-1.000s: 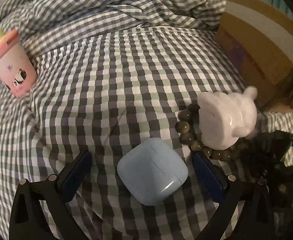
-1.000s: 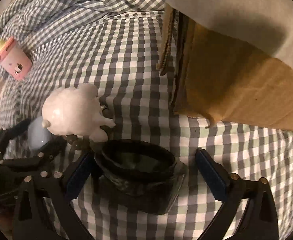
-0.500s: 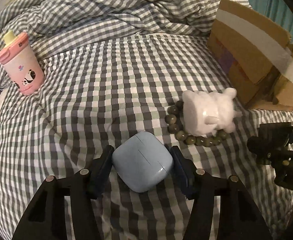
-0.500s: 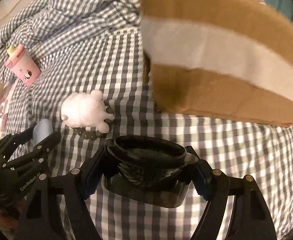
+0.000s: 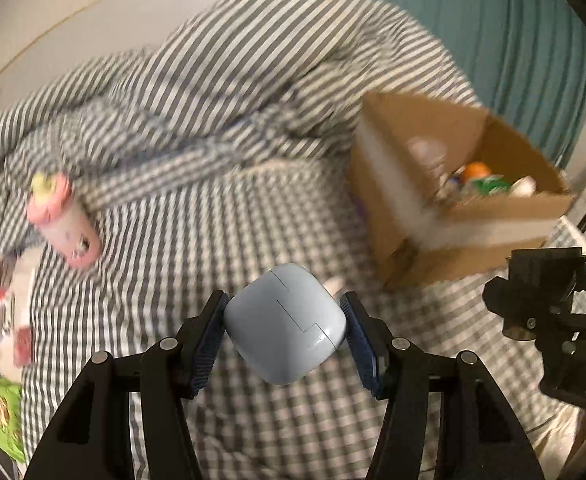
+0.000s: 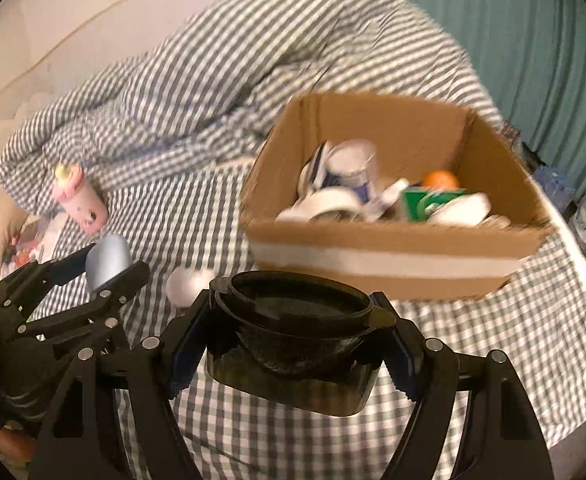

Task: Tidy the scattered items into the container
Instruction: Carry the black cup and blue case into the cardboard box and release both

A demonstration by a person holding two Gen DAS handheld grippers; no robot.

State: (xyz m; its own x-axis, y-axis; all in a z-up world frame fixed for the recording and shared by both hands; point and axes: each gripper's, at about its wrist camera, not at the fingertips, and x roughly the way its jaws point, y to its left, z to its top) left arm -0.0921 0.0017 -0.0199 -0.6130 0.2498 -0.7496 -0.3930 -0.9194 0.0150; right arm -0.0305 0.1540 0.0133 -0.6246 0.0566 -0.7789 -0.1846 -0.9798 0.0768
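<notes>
While the left claw [image 5: 285,326] grips a blue case [image 5: 285,328], the right claw [image 6: 293,336] clamps a black jar [image 6: 297,328] (both lifted).

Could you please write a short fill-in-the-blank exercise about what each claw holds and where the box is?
1. The left claw is shut on a light ____ case.
2. The right claw grips a ____ container.
3. The cardboard box stands on a ____ bedcover.
4. A ____ cup lies beside the rumpled duvet.

Answers: blue; black; checked; pink

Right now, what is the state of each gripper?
Left gripper: closed on the blue earbud case.
Right gripper: closed on the black container.
</notes>
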